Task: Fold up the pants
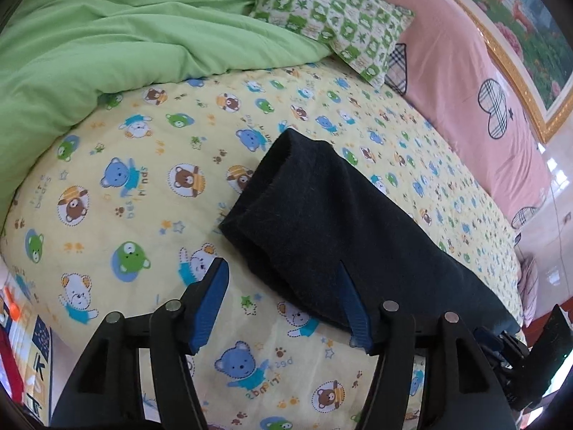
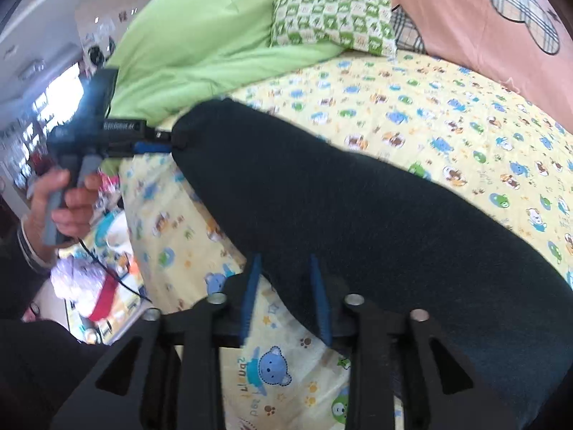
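Right now dark navy fleece pants [image 1: 322, 222] are lying across yellow bear-print bedsheet [image 1: 125, 186], w/ left gripper [image 1: 283, 301] jaws gaping wide over near edge & right gripper [image 2: 284, 297] jaws standing half-open astride cloth edge, so both should be pinching level before lifting.

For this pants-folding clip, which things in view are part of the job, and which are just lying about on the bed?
Part of the job:
dark pants
left gripper, open beside the pants' edge
right gripper, fingers either side of the pants' edge
yellow bear-print sheet, the folding surface

Just lying about:
green quilt
checked pillow
pink cover
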Demonstrator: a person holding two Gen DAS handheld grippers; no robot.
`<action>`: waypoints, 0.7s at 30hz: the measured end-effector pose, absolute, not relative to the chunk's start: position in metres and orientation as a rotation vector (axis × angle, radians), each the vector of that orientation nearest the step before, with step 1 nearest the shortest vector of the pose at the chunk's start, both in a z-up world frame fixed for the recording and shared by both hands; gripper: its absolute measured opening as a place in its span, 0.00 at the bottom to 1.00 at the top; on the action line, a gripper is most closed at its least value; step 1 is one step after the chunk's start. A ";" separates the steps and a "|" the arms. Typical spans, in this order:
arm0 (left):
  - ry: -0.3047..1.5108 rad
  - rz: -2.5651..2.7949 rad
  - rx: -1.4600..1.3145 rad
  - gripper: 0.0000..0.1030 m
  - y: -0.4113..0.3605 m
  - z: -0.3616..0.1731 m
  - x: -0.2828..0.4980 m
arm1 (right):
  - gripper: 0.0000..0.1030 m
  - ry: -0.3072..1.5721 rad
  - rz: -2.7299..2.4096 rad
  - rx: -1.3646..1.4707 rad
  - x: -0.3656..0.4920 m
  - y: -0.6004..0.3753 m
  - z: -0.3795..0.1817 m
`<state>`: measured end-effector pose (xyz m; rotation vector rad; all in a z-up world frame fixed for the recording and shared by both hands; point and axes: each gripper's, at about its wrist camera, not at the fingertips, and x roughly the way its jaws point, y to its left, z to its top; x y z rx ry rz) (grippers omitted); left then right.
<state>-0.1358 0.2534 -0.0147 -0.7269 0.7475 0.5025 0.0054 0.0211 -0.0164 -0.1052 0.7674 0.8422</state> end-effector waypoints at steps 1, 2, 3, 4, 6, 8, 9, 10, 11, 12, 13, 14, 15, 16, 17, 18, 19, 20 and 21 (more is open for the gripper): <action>0.749 0.504 -0.745 0.61 0.255 -0.017 -0.138 | 0.35 0.760 0.839 -0.076 0.008 0.018 -0.012; 0.752 0.507 -0.754 0.61 0.257 -0.018 -0.138 | 0.35 0.757 0.836 -0.048 0.012 0.014 -0.009; 0.759 0.509 -0.765 0.61 0.258 -0.021 -0.138 | 0.35 0.758 0.832 -0.018 0.017 0.011 -0.007; 0.768 0.507 -0.777 0.61 0.259 -0.023 -0.138 | 0.35 0.762 0.824 0.012 0.023 0.008 -0.004; 0.774 0.501 -0.799 0.61 0.262 -0.027 -0.137 | 0.35 0.778 0.800 0.064 0.038 0.003 -0.001; 0.779 0.498 -0.807 0.61 0.264 -0.030 -0.133 | 0.35 0.795 0.775 0.102 0.057 0.002 0.002; 0.784 0.501 -0.809 0.61 0.266 -0.031 -0.131 | 0.35 0.801 0.767 0.116 0.066 0.002 0.004; 0.785 0.501 -0.811 0.61 0.267 -0.032 -0.129 | 0.35 0.809 0.754 0.135 0.077 0.001 0.005; 0.786 0.498 -0.812 0.62 0.269 -0.033 -0.127 | 0.35 0.836 0.739 0.164 0.094 0.000 0.004; 0.790 0.494 -0.811 0.62 0.271 -0.034 -0.124 | 0.35 0.869 0.727 0.186 0.108 -0.001 0.001; 0.800 0.494 -0.807 0.62 0.273 -0.036 -0.120 | 0.35 0.909 0.712 0.199 0.123 0.000 -0.002; 0.807 0.495 -0.802 0.62 0.274 -0.036 -0.117 | 0.35 0.956 0.697 0.198 0.141 0.004 -0.007; 0.811 0.494 -0.796 0.62 0.276 -0.037 -0.114 | 0.35 0.985 0.687 0.181 0.153 0.008 -0.011; 0.810 0.492 -0.794 0.62 0.277 -0.037 -0.112 | 0.35 1.010 0.687 0.154 0.164 0.017 -0.015; 0.810 0.486 -0.790 0.62 0.278 -0.037 -0.109 | 0.35 1.027 0.705 0.139 0.171 0.023 -0.019; 0.811 0.481 -0.787 0.62 0.278 -0.037 -0.107 | 0.35 1.055 0.736 0.132 0.180 0.032 -0.024; 0.811 0.476 -0.785 0.61 0.279 -0.037 -0.105 | 0.35 1.084 0.759 0.116 0.186 0.041 -0.029; 0.811 0.475 -0.782 0.60 0.280 -0.039 -0.102 | 0.35 1.121 0.776 0.068 0.191 0.054 -0.036; 0.811 0.474 -0.778 0.60 0.280 -0.040 -0.101 | 0.35 1.145 0.800 0.032 0.194 0.064 -0.041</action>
